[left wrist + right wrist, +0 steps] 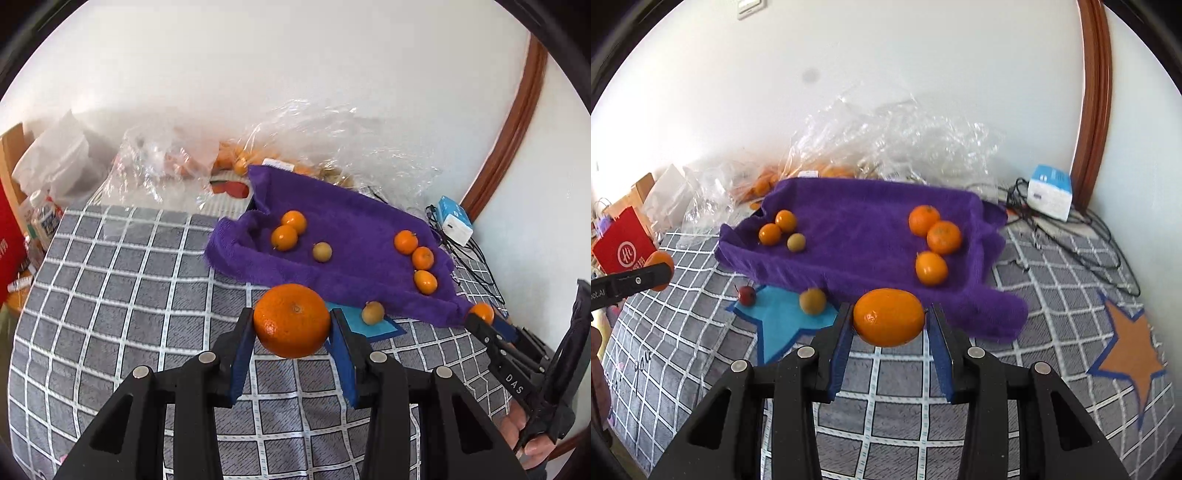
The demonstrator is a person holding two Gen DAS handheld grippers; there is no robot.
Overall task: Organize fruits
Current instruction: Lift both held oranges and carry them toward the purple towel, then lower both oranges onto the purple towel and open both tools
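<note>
My left gripper [291,325] is shut on an orange mandarin [291,320], held above the checked cloth in front of the purple towel-lined tray [354,229]. My right gripper [889,319] is shut on another mandarin [888,316] near the tray's front edge [849,273]; it also shows at the right of the left wrist view [482,314]. In the tray lie three mandarins on the right [936,236], and two small oranges [777,229] with a brownish longan [796,242] on the left. A loose longan [812,301] and a small red fruit [747,294] lie on a blue star patch.
Clear plastic bags of fruit [886,147] stand behind the tray against the wall. A blue-white box [1051,192] with black cables sits at the right. A red paper bag [622,247] and boxes stand at the left. The grey checked cloth [129,288] covers the table.
</note>
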